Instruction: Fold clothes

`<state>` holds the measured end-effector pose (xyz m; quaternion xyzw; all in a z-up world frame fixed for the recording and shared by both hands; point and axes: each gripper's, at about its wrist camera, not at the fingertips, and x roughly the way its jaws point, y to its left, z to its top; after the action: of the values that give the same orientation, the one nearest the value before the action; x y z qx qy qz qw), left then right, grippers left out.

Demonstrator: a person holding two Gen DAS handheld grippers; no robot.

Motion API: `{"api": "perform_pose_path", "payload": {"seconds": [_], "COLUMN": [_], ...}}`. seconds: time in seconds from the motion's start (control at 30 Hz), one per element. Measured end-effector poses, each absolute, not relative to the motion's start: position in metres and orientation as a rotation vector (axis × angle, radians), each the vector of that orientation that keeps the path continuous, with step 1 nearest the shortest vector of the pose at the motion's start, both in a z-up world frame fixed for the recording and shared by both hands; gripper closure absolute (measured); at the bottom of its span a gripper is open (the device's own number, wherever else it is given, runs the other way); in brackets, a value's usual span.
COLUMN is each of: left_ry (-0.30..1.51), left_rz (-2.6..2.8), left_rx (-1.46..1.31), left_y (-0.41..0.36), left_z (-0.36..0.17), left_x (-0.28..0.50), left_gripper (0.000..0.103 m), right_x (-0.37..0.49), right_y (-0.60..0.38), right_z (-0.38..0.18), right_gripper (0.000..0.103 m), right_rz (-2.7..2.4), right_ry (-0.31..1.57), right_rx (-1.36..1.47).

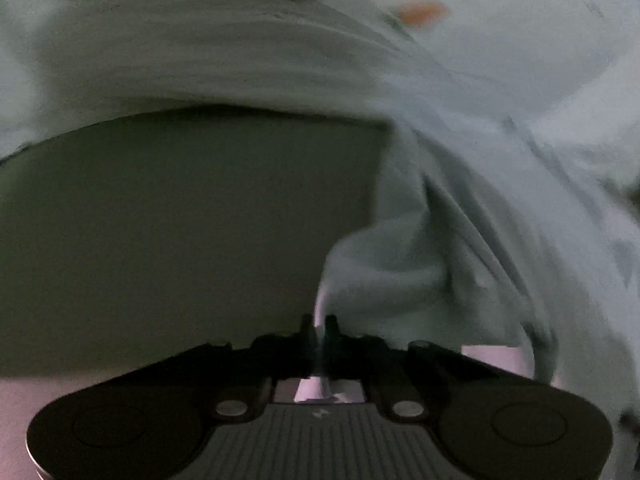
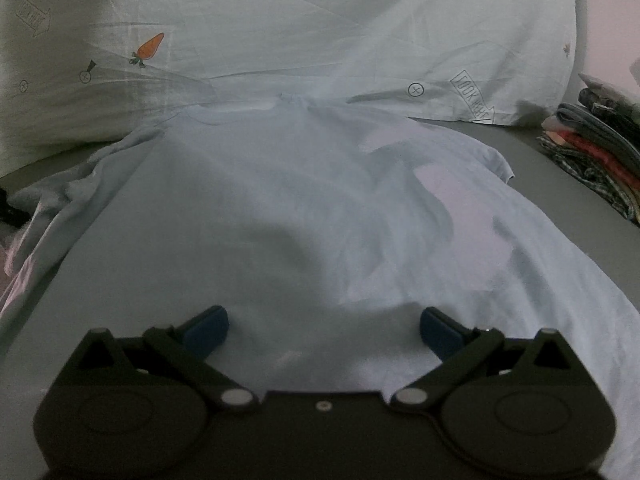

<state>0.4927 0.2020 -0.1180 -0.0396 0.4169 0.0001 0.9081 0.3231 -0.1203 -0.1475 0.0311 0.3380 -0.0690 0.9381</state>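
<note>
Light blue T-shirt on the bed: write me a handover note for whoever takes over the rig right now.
Left gripper: shut on a pinch of the light blue T-shirt, lifting a fold of it.
Right gripper: open, low over the shirt's near end, holding nothing.
Shirt lies spread on the grey bed surface, collar toward the carrot-print pillow. Folded clothes stack sits far right.
Done: shirt laid out, one edge gripped.
Left: all folds, then stacking.

Both handheld tools are matte black, each with two rounded housings bearing faint circular recesses and silver pivot pins on slim black linkage arms. The left gripper (image 1: 319, 326) has a ribbed grey centre plate and narrow black fingers; the right gripper (image 2: 323, 330) carries blue pads (image 2: 206, 334) and a small central screw.
</note>
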Motion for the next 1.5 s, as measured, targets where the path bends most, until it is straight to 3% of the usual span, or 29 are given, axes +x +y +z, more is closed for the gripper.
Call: {"api": "perform_pose_path", "payload": {"seconds": [0.23,0.33,0.47,0.53,0.63,0.8,1.1,1.23,1.27,1.3,1.37,1.5], "left_ry": [0.802,0.954,0.969,0.959,0.935,0.970,1.148,1.118,1.114,1.109,1.108,1.106], "left_rz": [0.143,0.191,0.235,0.262,0.283,0.139,-0.362,-0.429,-0.423,-0.405,-0.329,-0.253], "left_rx": [-0.138,-0.067,-0.134,-0.233,-0.314,-0.295,-0.188,-0.165,-0.159,-0.137,-0.134,-0.190], "left_y": [0.284,0.290,0.302,0.313,0.316,0.270,0.133,0.118,0.113,0.108,0.103,0.106], "left_z": [-0.097,-0.128,-0.131,-0.127,-0.116,-0.101,-0.125,-0.124,-0.125,-0.126,-0.131,-0.132], "left_x": [0.526,0.545,0.523,0.506,0.471,0.402,0.287,0.262,0.252,0.242,0.223,0.199], "left_gripper": [0.095,0.084,0.064,0.062,0.050,0.026,0.017,0.021,0.033,0.059,0.096,0.097], "right_x": [0.324,0.324,0.324,0.324,0.325,0.325,0.325,0.325,0.325,0.325,0.324,0.324], "right_y": [-0.121,-0.121,-0.121,-0.121,-0.121,-0.121,-0.121,-0.120,-0.120,-0.121,-0.121,-0.121], "right_z": [-0.148,-0.148,-0.147,-0.147,-0.147,-0.147,-0.148,-0.148,-0.147,-0.147,-0.147,-0.147], "right_gripper": [0.000,0.000,0.000,0.000,0.000,0.000,0.000,0.000,0.000,0.000,0.000,0.000], "right_rz": [-0.143,-0.143,-0.142,-0.142,-0.142,-0.142,-0.141,-0.141,-0.141,-0.141,-0.140,-0.137], "right_ry": [0.692,0.692,0.692,0.692,0.692,0.692,0.690,0.690,0.690,0.690,0.690,0.688], "right_rx": [0.065,0.066,0.067,0.068,0.068,0.067,0.070,0.070,0.070,0.071,0.073,0.080]}}
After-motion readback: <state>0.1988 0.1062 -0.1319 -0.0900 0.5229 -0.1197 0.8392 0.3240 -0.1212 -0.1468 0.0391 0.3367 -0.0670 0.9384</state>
